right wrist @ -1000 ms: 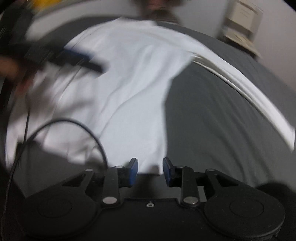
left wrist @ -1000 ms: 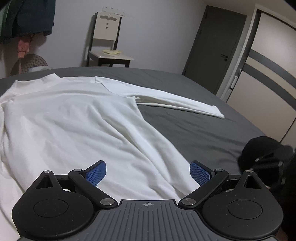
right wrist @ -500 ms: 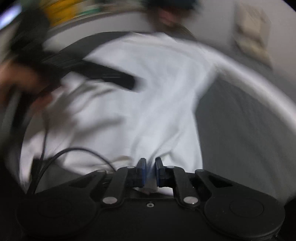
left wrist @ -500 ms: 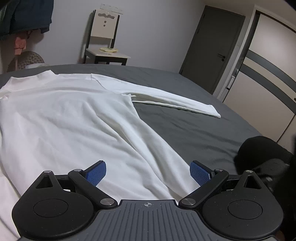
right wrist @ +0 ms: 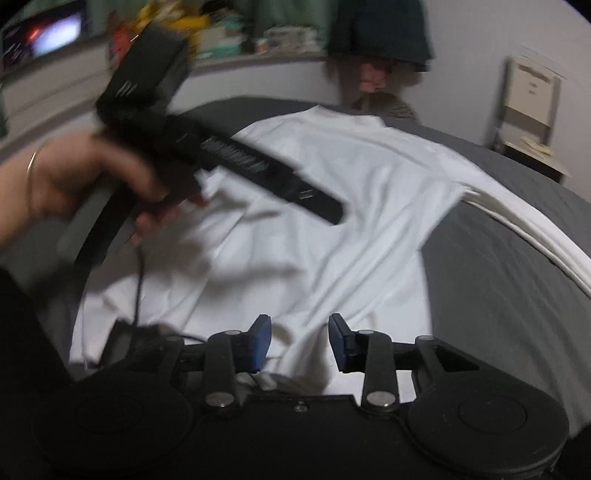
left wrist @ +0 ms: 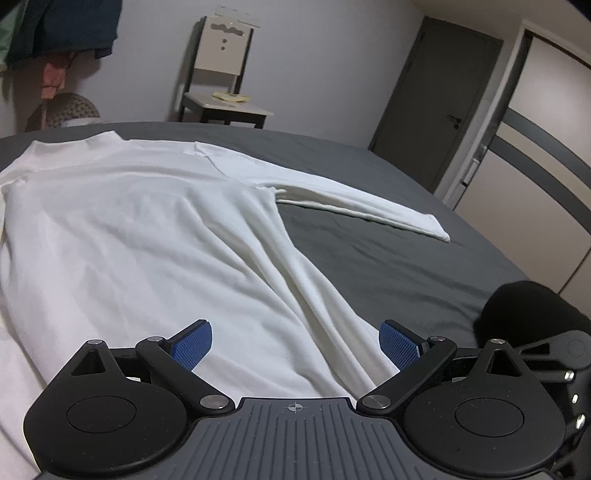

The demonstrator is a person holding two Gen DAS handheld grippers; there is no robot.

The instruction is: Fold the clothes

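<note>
From my left wrist view the shirt [left wrist: 155, 236] lies across the bed [left wrist: 388, 266] filling frame left and centre, one sleeve [left wrist: 354, 205] reaching right, with a chair [left wrist: 221, 92] behind at upper centre.

A bed [left wrist: 388, 258] with a dark grey sheet fills the room. Beyond its far edge a chair [left wrist: 221, 74] stands against the pale wall [left wrist: 314, 55], something yellow on its seat. A dark grey door [left wrist: 443, 99] is shut beside a striped wardrobe [left wrist: 535, 147]. Clothes [left wrist: 62, 29] hang at the far left corner.
</note>
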